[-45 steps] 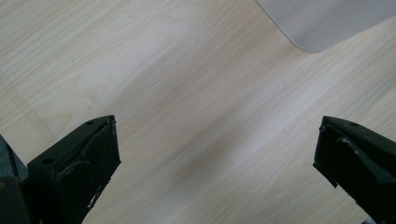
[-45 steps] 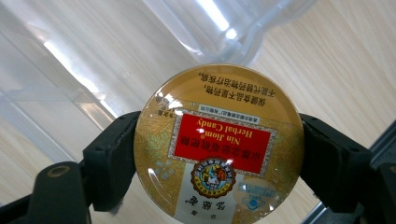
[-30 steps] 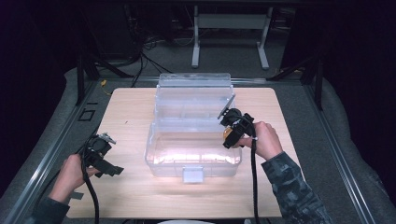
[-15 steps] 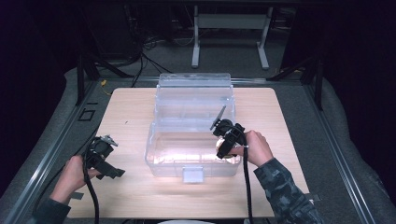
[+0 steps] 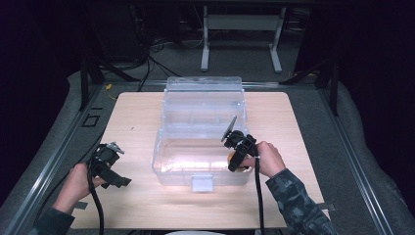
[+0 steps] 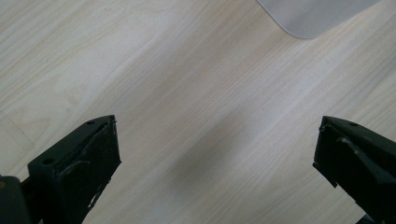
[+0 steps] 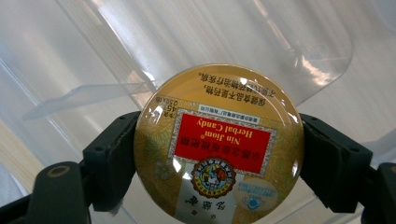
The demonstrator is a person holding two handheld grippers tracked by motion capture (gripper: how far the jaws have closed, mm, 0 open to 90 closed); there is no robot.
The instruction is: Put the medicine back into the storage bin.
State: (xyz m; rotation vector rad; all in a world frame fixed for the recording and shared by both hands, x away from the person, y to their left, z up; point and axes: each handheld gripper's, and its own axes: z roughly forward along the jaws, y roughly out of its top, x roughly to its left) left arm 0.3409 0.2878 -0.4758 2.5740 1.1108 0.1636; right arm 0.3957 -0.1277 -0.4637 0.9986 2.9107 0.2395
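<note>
Right gripper (image 5: 235, 164) drops from above clear box's (image 5: 195, 142) right rim down into box, now low by front right corner. Round candy tin (image 7: 218, 144) rides down with it, clamped between jaws.

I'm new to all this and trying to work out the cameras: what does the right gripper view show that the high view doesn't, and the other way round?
Right gripper view: the label on the round gold candy tin, red panel reading "Nin Jiom Herbal Candy", pinched between black jaws.

High view: the whole wooden table, the left hand-held gripper open over bare wood, and the person's hands.

Both: the clear plastic box and the right hand-held gripper at its right edge.
</note>
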